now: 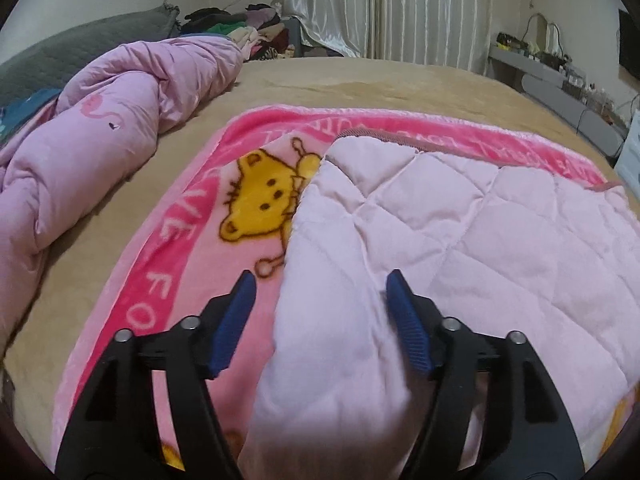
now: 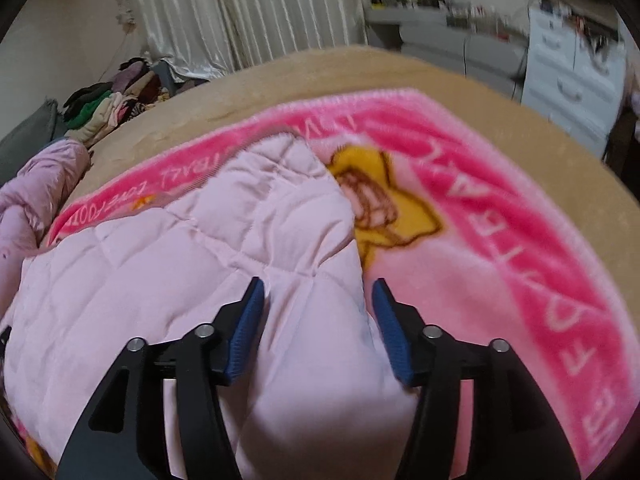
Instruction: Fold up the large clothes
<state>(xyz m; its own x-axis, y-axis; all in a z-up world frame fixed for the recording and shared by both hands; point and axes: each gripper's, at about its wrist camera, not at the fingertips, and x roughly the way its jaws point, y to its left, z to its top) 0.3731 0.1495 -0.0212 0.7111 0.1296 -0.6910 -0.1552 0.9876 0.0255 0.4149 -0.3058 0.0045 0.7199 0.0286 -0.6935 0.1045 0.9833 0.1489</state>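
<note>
You held both the left gripper point(image 1: 320, 296) and right gripper point(image 2: 318, 302) spread apart, clamping nothing, straddling the quilted garment's point(image 1: 460, 240) near corners, apparently to leave its fold lying on the blanket point(image 1: 188, 240).

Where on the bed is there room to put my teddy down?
Free: the tan bed cover between the cartoon blanket and the curtains, and the strip between that blanket and the lilac duvet. Crowded: the middle, where the quilted pink coat lies, and the clothes pile.

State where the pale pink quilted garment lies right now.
The pale pink quilted garment lies on the pink cartoon blanket spread over the tan bed, its near edge between both open grippers; in the left wrist view it sits right of the yellow bear print.
</note>
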